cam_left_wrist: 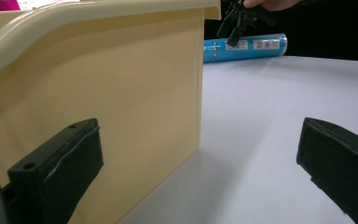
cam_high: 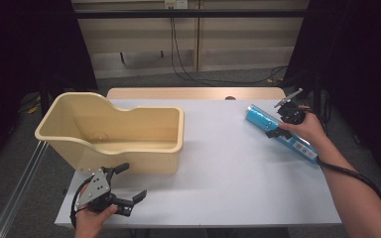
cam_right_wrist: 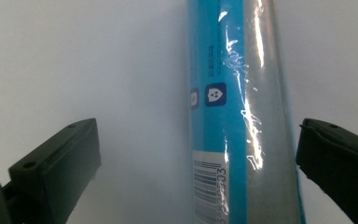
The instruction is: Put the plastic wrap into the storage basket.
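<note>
A blue cylindrical tube wrapped in clear film lies on the white table at the right. My right gripper hovers over its middle, open, one jaw on each side. In the right gripper view the tube runs lengthwise between the spread jaws of the gripper, closer to the right jaw, neither jaw touching it. My left gripper is open near the table's front left, just before the cream plastic bin. In the left gripper view the bin's wall stands by the left jaw of the gripper.
The bin is empty and takes up the table's left half. In the left gripper view the tube and the right gripper show far off. A wooden board borders the table's far edge. Cables run on the floor behind.
</note>
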